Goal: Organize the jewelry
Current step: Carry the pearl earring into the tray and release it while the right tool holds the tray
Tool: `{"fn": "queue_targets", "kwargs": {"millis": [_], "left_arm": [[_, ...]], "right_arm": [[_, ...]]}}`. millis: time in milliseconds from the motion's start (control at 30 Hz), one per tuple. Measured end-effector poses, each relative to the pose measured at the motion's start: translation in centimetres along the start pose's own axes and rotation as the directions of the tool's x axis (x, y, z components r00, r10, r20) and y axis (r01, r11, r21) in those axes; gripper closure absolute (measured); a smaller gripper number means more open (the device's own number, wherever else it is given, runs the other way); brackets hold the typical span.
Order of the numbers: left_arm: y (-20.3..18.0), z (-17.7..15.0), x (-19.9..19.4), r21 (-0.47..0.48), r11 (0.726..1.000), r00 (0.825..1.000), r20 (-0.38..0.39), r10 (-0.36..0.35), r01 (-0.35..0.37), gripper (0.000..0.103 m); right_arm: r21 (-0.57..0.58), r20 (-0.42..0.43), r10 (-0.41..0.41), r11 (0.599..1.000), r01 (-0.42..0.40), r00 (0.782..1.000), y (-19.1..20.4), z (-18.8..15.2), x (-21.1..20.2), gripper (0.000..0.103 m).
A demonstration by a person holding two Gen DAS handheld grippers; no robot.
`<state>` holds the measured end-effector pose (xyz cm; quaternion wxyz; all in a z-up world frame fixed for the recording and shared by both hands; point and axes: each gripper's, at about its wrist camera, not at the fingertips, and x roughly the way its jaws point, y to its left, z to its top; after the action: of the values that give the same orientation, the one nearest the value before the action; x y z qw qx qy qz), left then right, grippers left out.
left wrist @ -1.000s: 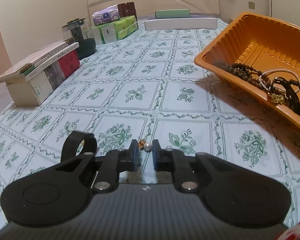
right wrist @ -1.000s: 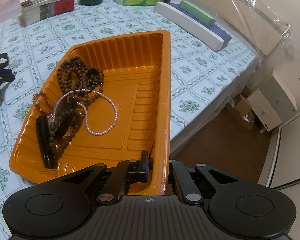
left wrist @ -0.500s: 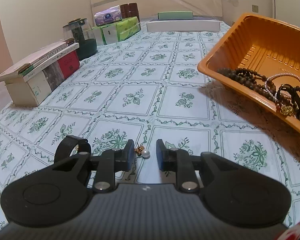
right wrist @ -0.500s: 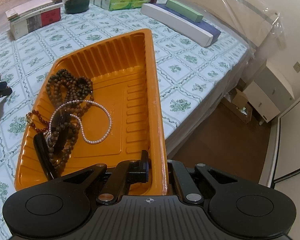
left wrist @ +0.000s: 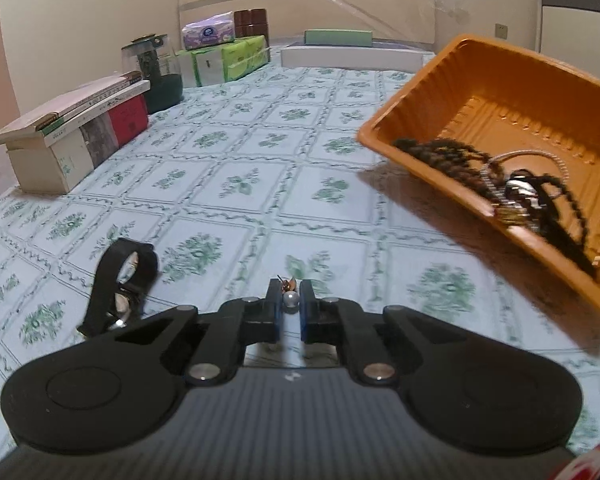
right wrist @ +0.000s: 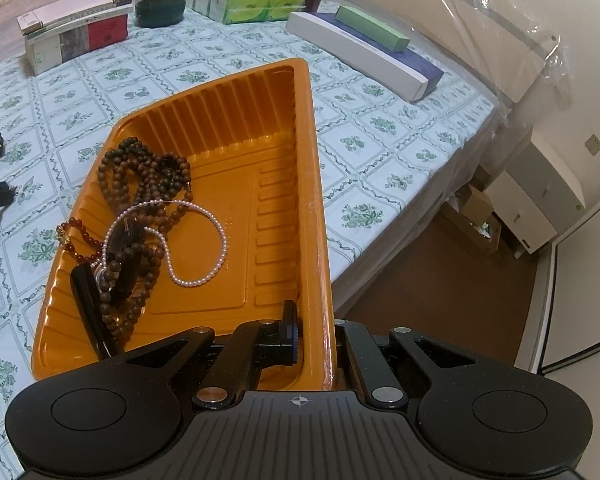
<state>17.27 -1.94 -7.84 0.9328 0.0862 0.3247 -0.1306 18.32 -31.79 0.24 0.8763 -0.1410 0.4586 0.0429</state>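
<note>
The left hand-held gripper [left wrist: 289, 305] is closing on the pearl earring [left wrist: 290, 299] between its pads [left wrist: 277, 308].

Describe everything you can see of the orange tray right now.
The orange tray looks like thin moulded plastic, a shallow rectangle with ribbed walls and a stepped floor. The right gripper is shut on its right-hand rim, one jaw inside, one outside. It sits tilted over the floral tablecloth. Jewelry is heaped at its left end: brown bead strands, a pearl strand, red beads and a black strap. The rest is bare.
</note>
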Motion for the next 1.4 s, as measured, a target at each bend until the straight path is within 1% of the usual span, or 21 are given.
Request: {"fn": "queue_targets", "kwargs": {"millis": [133, 233, 433, 533, 633, 933, 1067, 1133, 1167, 1200, 1400], "left_arm": [[-1.7, 0.9, -1.1, 0.008, 0.998, 0.998, 0.021, -0.056, 0.056, 0.096], [-3.6, 2.1, -1.8, 0.028, 0.994, 0.993, 0.051, -0.108, 0.106, 0.096], [-7.7, 4.8, -2.5, 0.093, 0.973, 0.971, 0.098, -0.218, 0.209, 0.096], [-9.9, 5.7, -2.6, 0.135, 0.960, 0.959, 0.109, -0.261, 0.245, 0.096], [-11.6, 6.1, -2.3, 0.165, 0.947, 0.950, 0.104, -0.295, 0.276, 0.096], [-14.5, 6.2, -2.1, 0.207, 0.925, 0.934, 0.098, -0.344, 0.319, 0.096], [-15.0, 6.5, -1.7, 0.206, 0.920, 0.932, 0.073, -0.355, 0.334, 0.095], [-15.0, 6.5, -1.8, 0.198, 0.919, 0.929, 0.076, -0.362, 0.341, 0.094], [-14.9, 6.4, -1.9, 0.197, 0.920, 0.930, 0.077, -0.359, 0.339, 0.091], [-14.7, 6.4, -2.0, 0.194, 0.922, 0.931, 0.079, -0.355, 0.335, 0.090], [-13.1, 6.1, -2.3, 0.165, 0.937, 0.942, 0.088, -0.325, 0.308, 0.090]], "right_arm": [[0.000, 0.001, 0.001, 1.000, -0.001, 1.000, 0.0, 0.0, 0.0, 0.100], [-0.001, 0.005, 0.006, 1.000, -0.006, 1.000, 0.0, 0.0, 0.0, 0.100], [-0.008, 0.008, 0.009, 1.000, -0.009, 1.000, 0.0, 0.0, -0.1, 0.100], [-0.011, 0.011, 0.012, 1.000, -0.012, 1.000, 0.0, 0.0, -0.2, 0.100], [-0.011, 0.011, 0.013, 1.000, -0.013, 1.000, 0.0, 0.0, -0.2, 0.100], [-0.010, 0.012, 0.016, 1.000, -0.016, 1.000, 0.1, -0.2, -0.2, 0.100], [-0.011, 0.011, 0.016, 1.000, -0.015, 1.000, 0.0, -0.2, -0.2, 0.100], [-0.011, 0.011, 0.016, 1.000, -0.016, 1.000, 0.0, -0.2, -0.2, 0.100], [-0.011, 0.012, 0.016, 1.000, -0.016, 1.000, 0.0, -0.2, -0.2, 0.100], [-0.011, 0.011, 0.016, 1.000, -0.016, 1.000, 0.1, -0.2, -0.2, 0.100], [-0.013, 0.012, 0.016, 1.000, -0.016, 1.000, 0.0, -0.2, -0.2, 0.100]]}}
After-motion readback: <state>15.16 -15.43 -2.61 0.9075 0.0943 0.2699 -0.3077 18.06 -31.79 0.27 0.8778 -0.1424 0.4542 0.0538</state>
